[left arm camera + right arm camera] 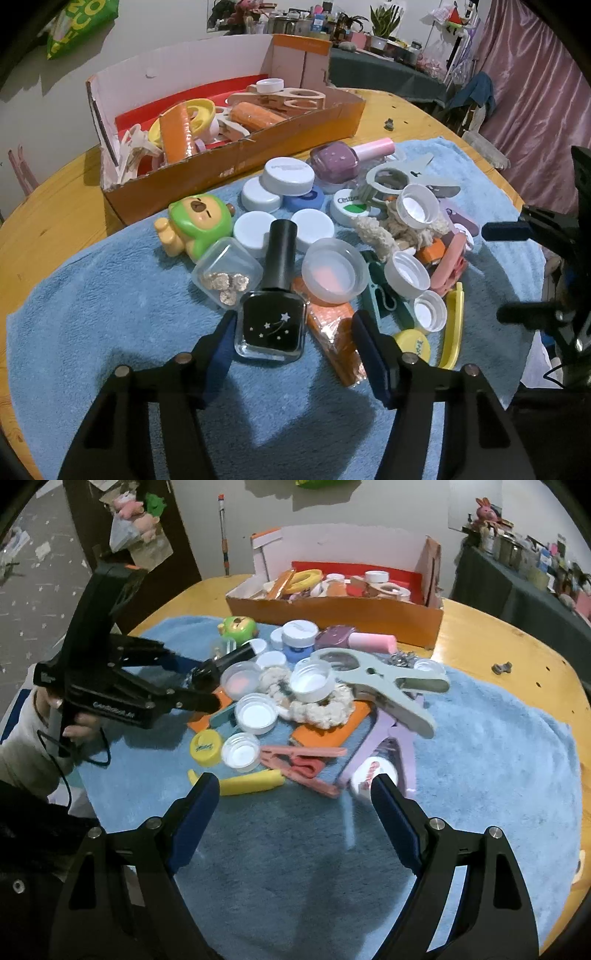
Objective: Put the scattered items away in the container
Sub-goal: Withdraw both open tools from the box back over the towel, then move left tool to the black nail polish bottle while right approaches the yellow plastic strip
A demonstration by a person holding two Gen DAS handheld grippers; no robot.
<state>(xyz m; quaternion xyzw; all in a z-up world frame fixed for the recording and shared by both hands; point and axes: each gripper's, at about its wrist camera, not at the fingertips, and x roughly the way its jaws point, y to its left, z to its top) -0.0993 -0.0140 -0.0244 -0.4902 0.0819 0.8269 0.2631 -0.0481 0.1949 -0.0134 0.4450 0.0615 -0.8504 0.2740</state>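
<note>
On a round wooden table (55, 206) lies a fluffy blue towel (110, 314) heaped with small clutter. At the towel's near edge, the left gripper (291, 332) straddles a square black nail-polish bottle with white stars (271, 326); its blue-padded jaws stand either side of the glass body, the left pad just beside it, the right pad apart (no pinch is visible). Beside the bottle sit a clear plastic box of gold beads (226, 276), a green bear toy (197, 225), white bottle caps (253, 232) and a purple nail-polish bottle with a pink cap (338, 160). Behind the pile, an open orange cardboard box (236, 162) already holds pegs, rings and orange packets. The right gripper (291, 797) hovers spread wide and empty above bare towel, near a yellow curved plastic piece (251, 782) and a pink clothes peg (299, 762). A hand (79, 727) grips the left tool's handle.
</note>
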